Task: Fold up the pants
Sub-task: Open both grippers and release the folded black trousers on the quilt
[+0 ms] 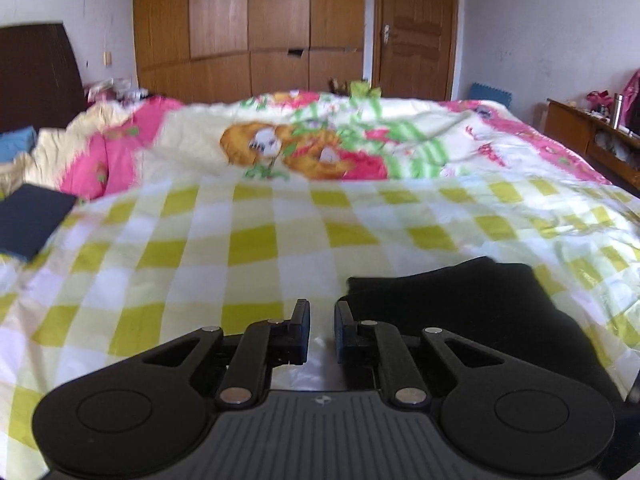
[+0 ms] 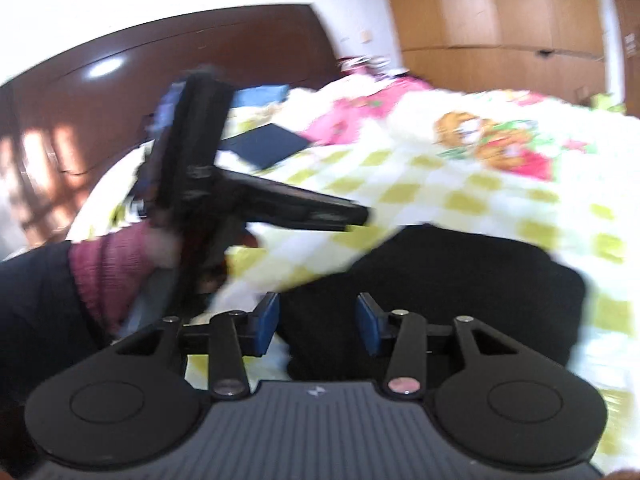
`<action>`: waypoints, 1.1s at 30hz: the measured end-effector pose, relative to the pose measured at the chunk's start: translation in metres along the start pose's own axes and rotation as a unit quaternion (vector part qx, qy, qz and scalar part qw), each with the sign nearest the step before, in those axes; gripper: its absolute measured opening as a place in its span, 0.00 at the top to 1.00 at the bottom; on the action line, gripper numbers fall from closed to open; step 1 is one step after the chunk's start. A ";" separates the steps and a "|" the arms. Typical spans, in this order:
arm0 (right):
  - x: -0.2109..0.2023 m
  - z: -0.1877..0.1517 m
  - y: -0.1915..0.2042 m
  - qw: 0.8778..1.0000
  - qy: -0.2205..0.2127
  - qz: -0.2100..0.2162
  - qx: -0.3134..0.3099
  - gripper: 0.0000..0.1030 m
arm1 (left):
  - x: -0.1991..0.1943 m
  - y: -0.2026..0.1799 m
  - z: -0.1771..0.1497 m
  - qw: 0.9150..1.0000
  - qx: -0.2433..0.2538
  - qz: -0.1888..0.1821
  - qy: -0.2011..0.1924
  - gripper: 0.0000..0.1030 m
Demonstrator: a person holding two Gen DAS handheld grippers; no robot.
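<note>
Left hand-held gripper (image 1: 322,330) is clenched on nothing, right hand-held gripper (image 2: 318,326) released over the black pants (image 2: 440,292) at 12 o'clock. Folded bundle could spring loose if nudged

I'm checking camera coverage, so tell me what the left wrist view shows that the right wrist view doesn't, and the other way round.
Only the left wrist view shows the panelled door, the wooden side cabinet with a steel bottle, and the left gripper from behind, jaws nearly shut with nothing between them.

Only the right wrist view shows the person's pink sleeve, the broad dark headboard, and the right gripper, jaws apart over the black cloth without pressing it.

Both show the folded black pants, the checked quilt, the dark blue folded item and the wardrobe.
</note>
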State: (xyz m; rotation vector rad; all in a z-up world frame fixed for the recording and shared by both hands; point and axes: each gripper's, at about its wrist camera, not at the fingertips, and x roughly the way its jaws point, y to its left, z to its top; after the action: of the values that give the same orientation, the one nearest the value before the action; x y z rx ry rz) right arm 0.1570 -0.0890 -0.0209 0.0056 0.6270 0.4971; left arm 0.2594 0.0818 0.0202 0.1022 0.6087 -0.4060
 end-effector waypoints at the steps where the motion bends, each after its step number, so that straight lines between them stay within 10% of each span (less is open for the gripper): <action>1: -0.001 -0.008 -0.004 1.000 0.009 -0.012 -0.003 0.50 | -0.002 -0.008 -0.003 1.000 0.008 -0.005 -0.002 0.73; 4: 0.016 -0.036 -0.022 0.996 0.081 -0.033 0.021 0.48 | 0.018 -0.032 -0.026 0.997 0.054 0.008 0.055 0.68; 7: -0.002 -0.034 -0.025 0.997 0.065 -0.028 0.037 0.47 | 0.018 -0.050 -0.042 0.991 0.113 0.049 0.058 0.68; 18: 0.022 -0.044 -0.040 0.991 0.088 -0.083 -0.058 0.51 | 0.001 -0.061 -0.053 0.994 0.062 0.051 0.076 0.66; 33: -0.039 -0.040 -0.041 0.996 0.045 -0.080 0.010 0.44 | -0.049 -0.074 -0.052 0.994 -0.026 0.086 0.066 0.63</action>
State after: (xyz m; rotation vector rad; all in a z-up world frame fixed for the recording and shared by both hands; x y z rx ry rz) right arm 0.1257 -0.1484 -0.0379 -0.0486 0.7143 0.3374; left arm 0.1654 0.0419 0.0081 0.1323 0.7340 -0.2177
